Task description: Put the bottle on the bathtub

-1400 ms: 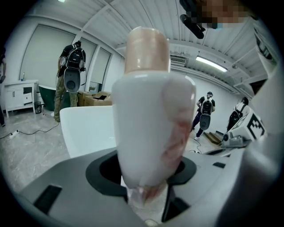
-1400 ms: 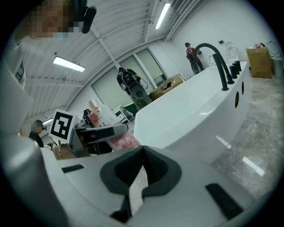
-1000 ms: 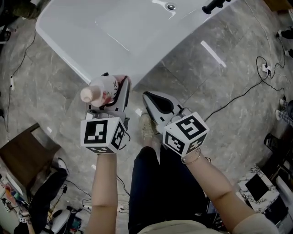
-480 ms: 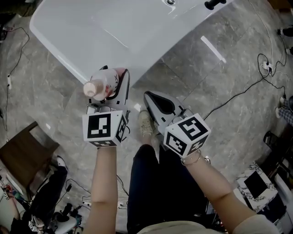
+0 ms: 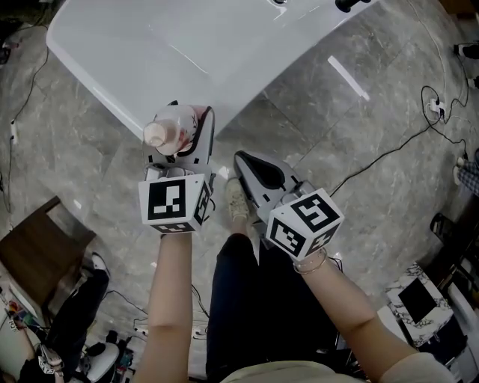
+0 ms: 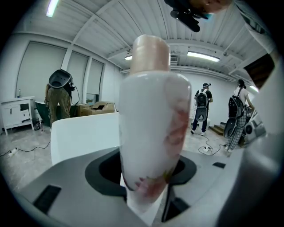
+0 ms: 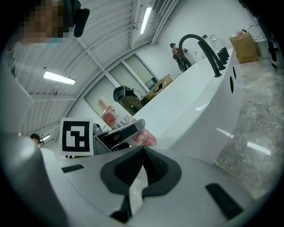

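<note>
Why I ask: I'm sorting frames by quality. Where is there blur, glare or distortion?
Left gripper view: the bottle looms close and soft, edges bent by the wide lens. Right gripper view: same bending, bathtub evenly lit. Head view: sharp, with a glare streak on the floor.

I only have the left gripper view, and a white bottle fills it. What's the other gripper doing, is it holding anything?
Observer: No. The right gripper has its jaws together with nothing between them.
Operator: Where does it sit relative to my bottle?
Observer: In the head view it is to the right of the left gripper, over the grey floor, and clear of the bottle.
Operator: I see a white edge behind the bottle. Does anything stand on that tub?
Observer: Yes. The bathtub stretches ahead of both grippers, and a black faucet stands at its far right end.
</note>
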The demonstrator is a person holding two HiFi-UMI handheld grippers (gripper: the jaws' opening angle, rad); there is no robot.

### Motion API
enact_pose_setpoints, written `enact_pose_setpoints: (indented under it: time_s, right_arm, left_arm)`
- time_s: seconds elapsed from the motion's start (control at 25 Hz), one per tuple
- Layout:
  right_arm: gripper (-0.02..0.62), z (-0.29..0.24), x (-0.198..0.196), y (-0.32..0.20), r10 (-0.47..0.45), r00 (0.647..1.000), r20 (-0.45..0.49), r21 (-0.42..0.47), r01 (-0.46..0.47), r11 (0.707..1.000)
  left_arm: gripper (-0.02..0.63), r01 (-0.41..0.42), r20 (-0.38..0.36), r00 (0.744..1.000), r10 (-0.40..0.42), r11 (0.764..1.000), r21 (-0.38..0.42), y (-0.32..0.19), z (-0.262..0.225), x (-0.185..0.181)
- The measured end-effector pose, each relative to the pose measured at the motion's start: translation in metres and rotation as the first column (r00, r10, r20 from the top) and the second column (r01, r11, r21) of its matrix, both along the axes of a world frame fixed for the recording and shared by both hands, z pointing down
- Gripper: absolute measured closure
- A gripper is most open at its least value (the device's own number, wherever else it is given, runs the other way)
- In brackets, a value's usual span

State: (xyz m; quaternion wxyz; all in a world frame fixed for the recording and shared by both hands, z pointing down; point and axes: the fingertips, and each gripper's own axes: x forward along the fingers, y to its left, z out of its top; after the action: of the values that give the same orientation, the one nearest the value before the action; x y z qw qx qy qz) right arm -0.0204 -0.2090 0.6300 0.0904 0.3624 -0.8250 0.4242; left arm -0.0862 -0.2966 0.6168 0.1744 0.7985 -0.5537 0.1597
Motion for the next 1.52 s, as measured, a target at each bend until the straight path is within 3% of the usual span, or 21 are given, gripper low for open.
enact_pose_setpoints:
  time_s: [0.4, 0.68, 1.08, 1.24, 1.52]
  right_arm:
    - [0.597, -0.002, 0.010, -0.001, 0.044, 0.999, -0.015, -0.001, -0.044, 0.999]
    - [0.597, -0.009, 0.011, 0.003, 0.048, 0.999, -0.005, -0.013, -0.048, 0.999]
    - [0.597, -0.055, -0.006, 0.006, 0.013, 1.000, -0.007, 0.044, -0.012, 0.999]
    - [0.597, -0.074, -0.009, 0.015, 0.002, 1.000, -0.020, 0.071, -0.001, 0.997]
    - [0.597, -0.112, -0.013, 0.028, -0.029, 0.999, -0.040, 0.113, 0.033, 0.993]
  left_arm:
    - [0.374, -0.020, -0.011, 1.000, 0.020, 1.000, -0.002, 0.004, 0.003, 0.005]
    - [0.334, 0.003, -0.028, 1.000, -0.004, 1.000, -0.005, 0.008, -0.006, 0.005]
    - [0.318, 0.013, -0.057, 0.998, -0.020, 0.992, -0.125, 0.043, -0.026, -0.010]
    - [0.319, 0.052, -0.100, 0.993, -0.068, 0.986, -0.161, 0.066, -0.037, -0.023]
    - [0.365, 0.150, -0.134, 0.977, -0.168, 0.979, -0.136, 0.081, -0.087, -0.047]
